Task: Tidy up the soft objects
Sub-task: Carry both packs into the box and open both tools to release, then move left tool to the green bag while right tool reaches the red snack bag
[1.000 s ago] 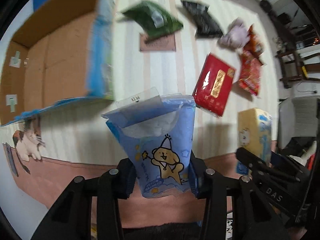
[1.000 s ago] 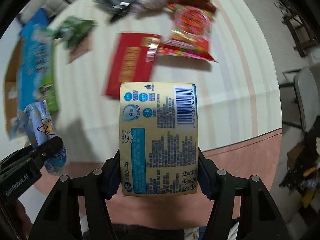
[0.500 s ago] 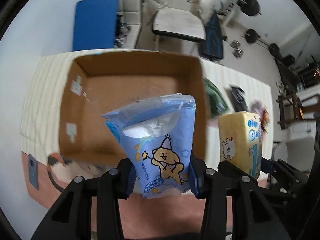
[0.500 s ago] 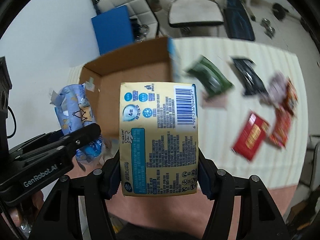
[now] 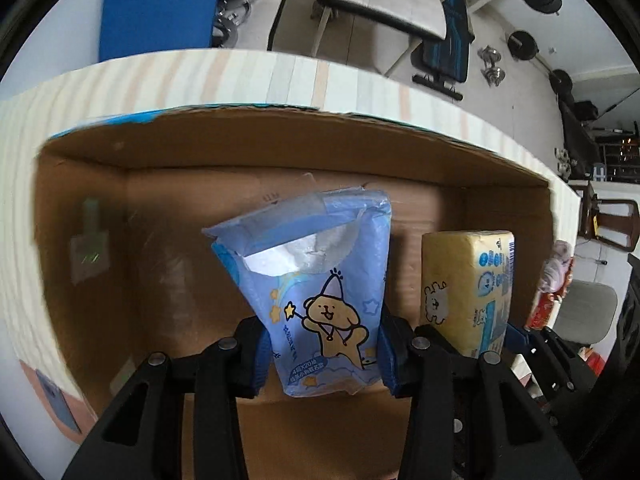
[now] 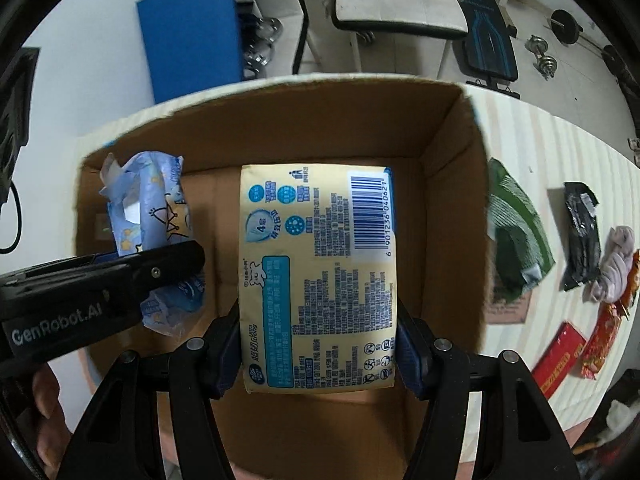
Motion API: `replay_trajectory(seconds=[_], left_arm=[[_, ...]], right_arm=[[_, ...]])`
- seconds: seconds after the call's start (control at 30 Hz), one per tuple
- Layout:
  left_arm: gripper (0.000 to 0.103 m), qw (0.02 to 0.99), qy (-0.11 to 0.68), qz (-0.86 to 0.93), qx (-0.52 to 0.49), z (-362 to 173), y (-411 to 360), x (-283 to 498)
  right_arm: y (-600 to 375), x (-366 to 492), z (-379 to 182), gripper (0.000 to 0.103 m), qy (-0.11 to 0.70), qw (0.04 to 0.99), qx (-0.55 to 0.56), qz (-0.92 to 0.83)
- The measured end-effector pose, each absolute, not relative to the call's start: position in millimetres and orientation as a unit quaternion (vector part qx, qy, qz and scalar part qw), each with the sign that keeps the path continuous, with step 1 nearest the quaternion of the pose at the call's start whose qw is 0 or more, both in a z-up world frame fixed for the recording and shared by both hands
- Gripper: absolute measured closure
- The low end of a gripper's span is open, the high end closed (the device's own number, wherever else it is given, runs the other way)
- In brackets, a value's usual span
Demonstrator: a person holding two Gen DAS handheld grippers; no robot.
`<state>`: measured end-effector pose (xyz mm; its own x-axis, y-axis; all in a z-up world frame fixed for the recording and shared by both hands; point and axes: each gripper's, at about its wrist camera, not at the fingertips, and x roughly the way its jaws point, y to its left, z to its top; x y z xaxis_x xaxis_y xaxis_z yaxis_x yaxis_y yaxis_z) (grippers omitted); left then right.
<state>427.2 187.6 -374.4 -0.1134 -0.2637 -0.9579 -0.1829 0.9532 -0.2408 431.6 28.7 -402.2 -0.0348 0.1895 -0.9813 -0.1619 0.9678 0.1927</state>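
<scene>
My left gripper (image 5: 322, 354) is shut on a blue tissue pack with a cartoon bear (image 5: 320, 288) and holds it above the open cardboard box (image 5: 280, 152). My right gripper (image 6: 318, 354) is shut on a yellow tissue pack (image 6: 318, 272) and holds it over the same box (image 6: 448, 184). The yellow pack shows to the right in the left wrist view (image 5: 468, 288). The blue pack (image 6: 148, 216) and the left gripper (image 6: 100, 284) show at the left in the right wrist view.
On the striped tablecloth (image 6: 560, 152) right of the box lie a green bag (image 6: 516, 236), a black bag (image 6: 582, 236), a grey-purple cloth (image 6: 614, 264), a red pack (image 6: 560, 352) and a red snack bag (image 6: 604, 336). A chair (image 6: 400, 12) stands beyond the table.
Both grippers have moved left from the table's items to above the open box, each still holding its pack. The box has come closer in both views.
</scene>
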Motion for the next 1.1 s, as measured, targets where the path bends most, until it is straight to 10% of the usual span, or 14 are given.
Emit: replay_trajectory(seconds=[0.27,0.57,1.1], left_arm=[[0.055,0.633,0.762,-0.039,-0.126,-397,181,438],[0.007,0.667,0.739,-0.016,-0.096,-372,190,426],[0.0,0.75,0.659,0.04,-0.04,-306,208,335]], right_arm=[[42,431,-423,0.037,0.716,0.689,-0.012,0.114],[49,411,-396,0.015,0.708,0.698,-0.033,0.102],[47,346,-351,0.0,0.685,0.722,-0.045,0.084]])
